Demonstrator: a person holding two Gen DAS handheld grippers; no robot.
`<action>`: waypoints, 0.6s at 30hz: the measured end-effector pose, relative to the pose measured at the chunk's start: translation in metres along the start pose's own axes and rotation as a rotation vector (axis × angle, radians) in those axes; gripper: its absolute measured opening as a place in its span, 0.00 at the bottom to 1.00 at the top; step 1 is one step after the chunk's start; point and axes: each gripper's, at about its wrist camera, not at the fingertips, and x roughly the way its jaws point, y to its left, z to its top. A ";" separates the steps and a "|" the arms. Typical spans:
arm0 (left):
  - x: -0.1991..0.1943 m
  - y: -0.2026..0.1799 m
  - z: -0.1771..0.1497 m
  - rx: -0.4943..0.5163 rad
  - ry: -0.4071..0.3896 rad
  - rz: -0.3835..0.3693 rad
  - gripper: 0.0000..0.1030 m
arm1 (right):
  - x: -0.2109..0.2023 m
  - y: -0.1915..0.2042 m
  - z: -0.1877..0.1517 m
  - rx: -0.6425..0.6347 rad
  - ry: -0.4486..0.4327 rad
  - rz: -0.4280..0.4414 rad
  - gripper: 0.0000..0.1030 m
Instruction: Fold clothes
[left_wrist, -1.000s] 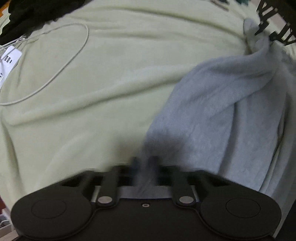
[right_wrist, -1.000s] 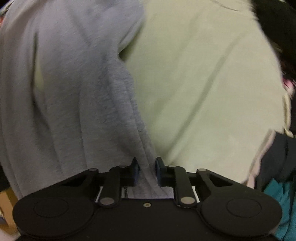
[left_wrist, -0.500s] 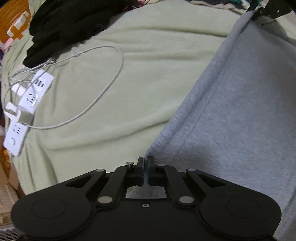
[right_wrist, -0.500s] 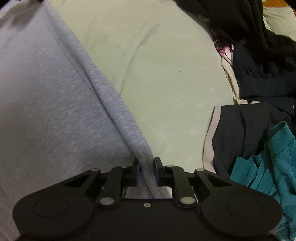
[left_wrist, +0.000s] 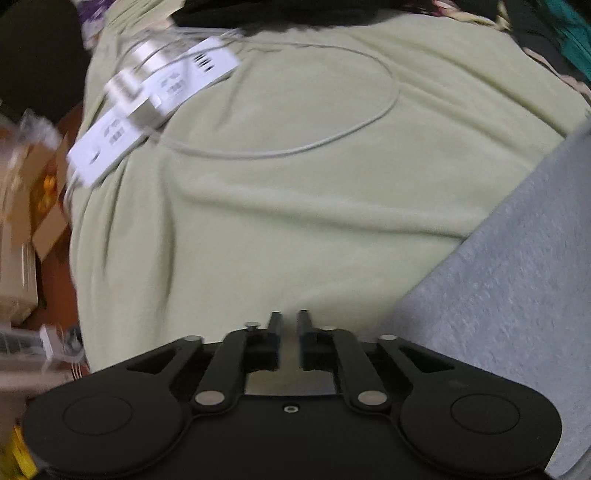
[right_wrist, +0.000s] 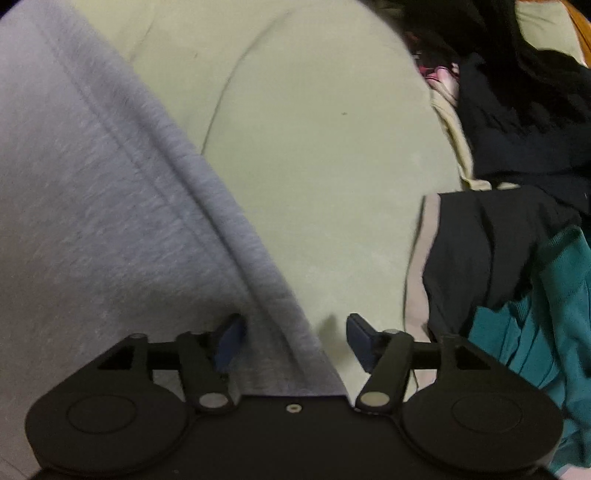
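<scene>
Dim, warm indoor light falls evenly, with soft shadows in the folds of the pale green blanket (left_wrist: 295, 206). In the left wrist view, motion blur smears the white power strips (left_wrist: 155, 107) and boxes at the left edge. The right wrist view is sharper on the grey garment (right_wrist: 110, 206), its dark clothes (right_wrist: 517, 122) losing detail. Fisheye bending curves both frames' edges.

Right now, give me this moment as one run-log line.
left gripper: slightly open, empty, beside grey garment | right gripper: open, straddling the garment's hem | grey garment: flat on green blanket | phase: released
</scene>
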 end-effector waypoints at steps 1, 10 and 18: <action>-0.006 0.003 -0.006 -0.020 -0.008 0.004 0.66 | 0.000 0.002 -0.001 -0.001 -0.003 -0.004 0.63; -0.066 0.068 -0.092 -0.331 -0.074 0.101 0.75 | -0.046 0.020 -0.045 0.165 -0.002 -0.014 0.70; -0.059 0.071 -0.140 -0.426 0.022 0.007 0.54 | -0.095 -0.042 -0.107 0.507 0.102 0.004 0.70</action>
